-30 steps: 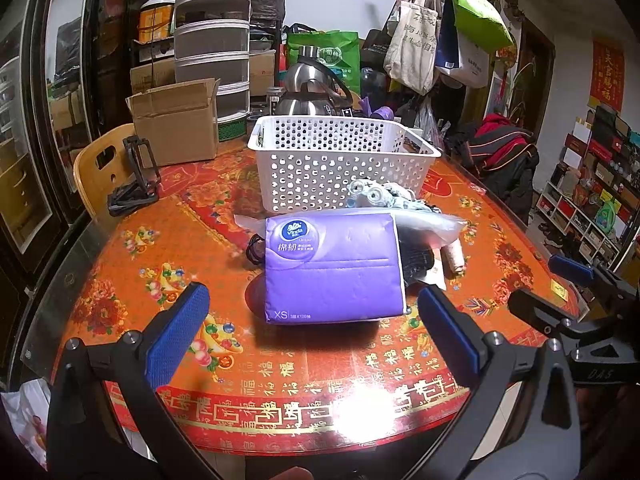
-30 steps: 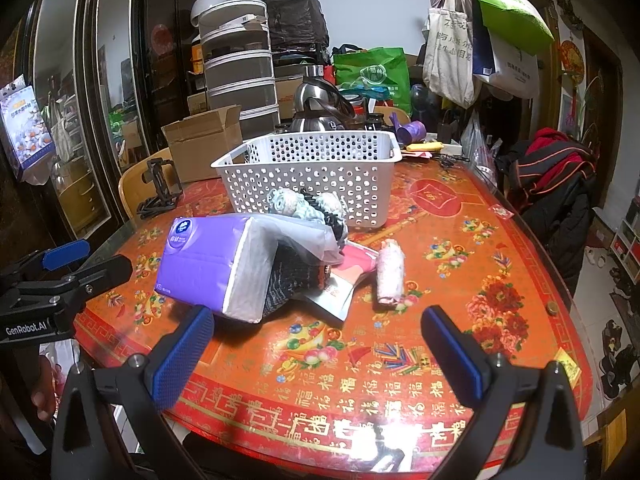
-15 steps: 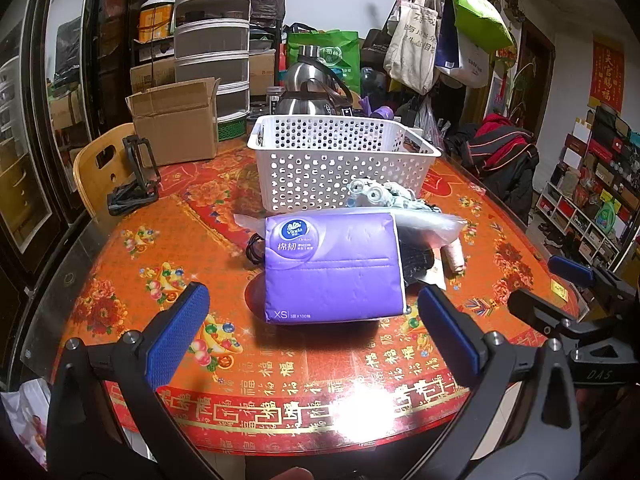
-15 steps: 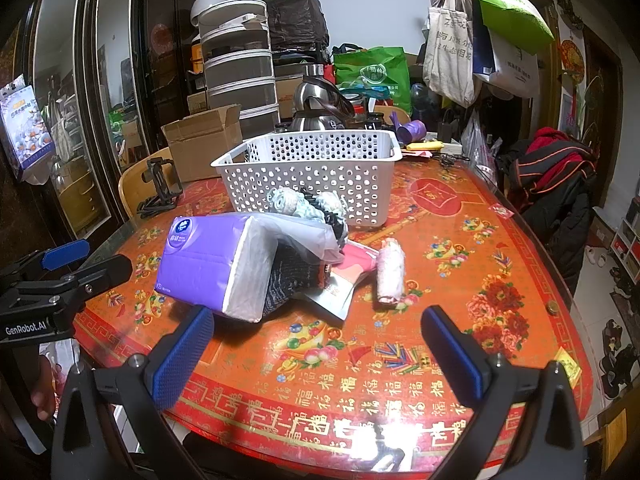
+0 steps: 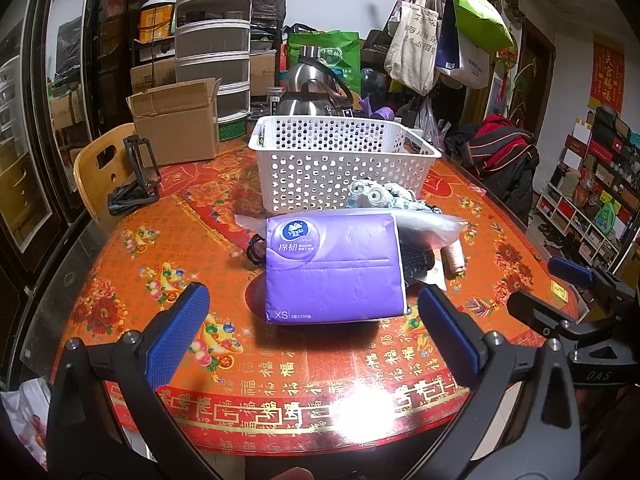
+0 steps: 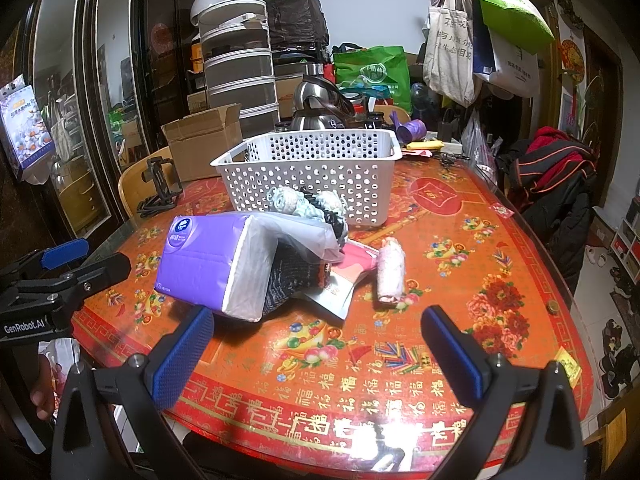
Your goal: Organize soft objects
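Note:
A purple tissue pack (image 5: 334, 266) lies tilted on a pile of soft things in the table's middle; it also shows in the right wrist view (image 6: 218, 264). Under it are a black knit cloth (image 6: 290, 280), a pale blue-grey rolled sock pair (image 6: 306, 202), a pink packet (image 6: 354, 262) and a pink rolled towel (image 6: 390, 272). A white perforated basket (image 5: 340, 160) stands just behind the pile, also in the right wrist view (image 6: 312, 176). My left gripper (image 5: 312, 336) is open, just short of the tissue pack. My right gripper (image 6: 316, 344) is open, in front of the pile.
A round table with a red patterned cloth (image 5: 132, 288) under glass holds everything. A black phone stand (image 5: 136, 184), a cardboard box (image 5: 178, 120) and steel kettles (image 5: 312, 92) sit at the back. A wooden chair (image 5: 96, 168) stands at the left, a coat-draped one (image 6: 560, 184) at the right.

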